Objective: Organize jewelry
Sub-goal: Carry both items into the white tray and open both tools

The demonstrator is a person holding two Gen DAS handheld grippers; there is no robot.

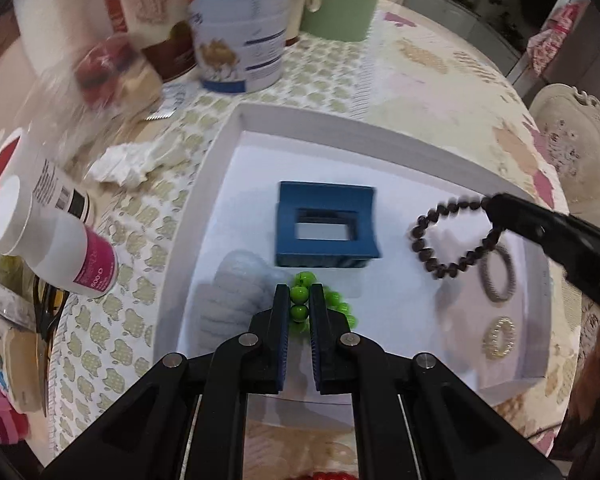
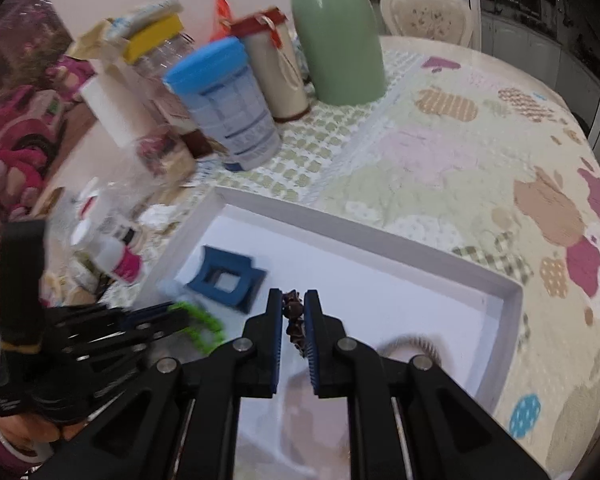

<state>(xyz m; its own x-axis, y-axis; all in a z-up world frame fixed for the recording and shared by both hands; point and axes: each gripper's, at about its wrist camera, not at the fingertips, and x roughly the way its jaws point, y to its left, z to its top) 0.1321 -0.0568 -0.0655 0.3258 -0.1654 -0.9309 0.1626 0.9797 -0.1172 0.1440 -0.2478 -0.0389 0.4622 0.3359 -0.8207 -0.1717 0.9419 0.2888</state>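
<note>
The left tongs (image 1: 299, 304) are clenched on a green bead bracelet (image 1: 300, 300), two beads pinched between the pads and the rest of the loop trailing to the right beneath them, over the near part of the white tray (image 1: 236, 120). The right tongs (image 2: 293, 312) grasp a dark brown bead bracelet (image 1: 440, 236), whose loop hangs open below their tip, its long axis running back toward the left tongs. Straight ahead of the left tongs lies a blue hair claw (image 1: 326, 226); a grey knit scrunchie (image 1: 232, 296) sits just to their left. Below the right tongs rest a dark spiral hair tie (image 1: 498, 276) and a pale one (image 1: 500, 338). Each bracelet probably only needs lowering, the left being nearer the tray floor. Labels on the blue-lidded tin (image 2: 224, 108) and white bottle (image 1: 60, 248) are too blurred to read.
</note>
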